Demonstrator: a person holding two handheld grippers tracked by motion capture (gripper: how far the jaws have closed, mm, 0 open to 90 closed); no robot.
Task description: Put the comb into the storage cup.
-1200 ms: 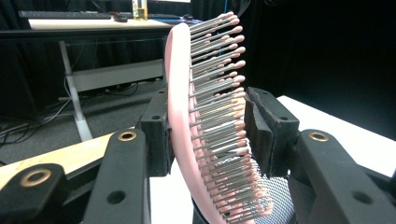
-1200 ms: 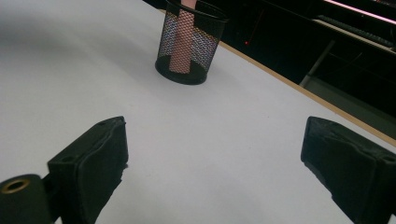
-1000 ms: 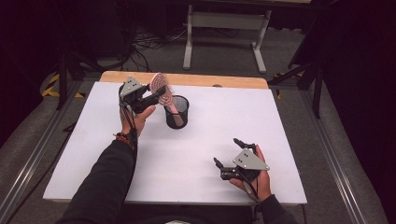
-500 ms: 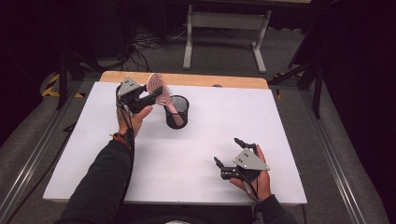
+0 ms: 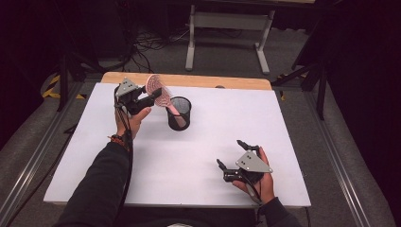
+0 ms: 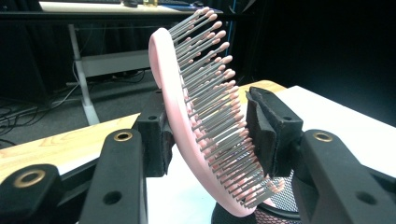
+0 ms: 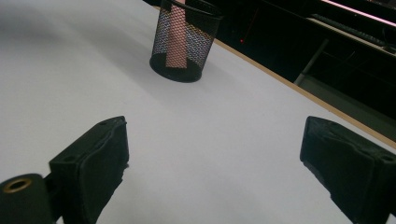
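The left tool [image 6: 205, 135] clamps a pink plastic hairbrush [image 6: 187, 116] with grey bead-tipped bristles, its handle down inside the round black mesh cup [image 5: 178, 112] on the white bench [image 5: 198, 161]. The right tool [image 7: 215, 168] gapes wide.

Bright white table [image 5: 198, 156], dark surroundings, soft grainy focus.

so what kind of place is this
Probably a lab or workshop set up for recording: a white table on a wooden bench, loose cables on the grey floor, and a metal stand behind.

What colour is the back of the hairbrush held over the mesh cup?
Pale pink; the plastic paddle hairbrush shows it best in the left gripper view.
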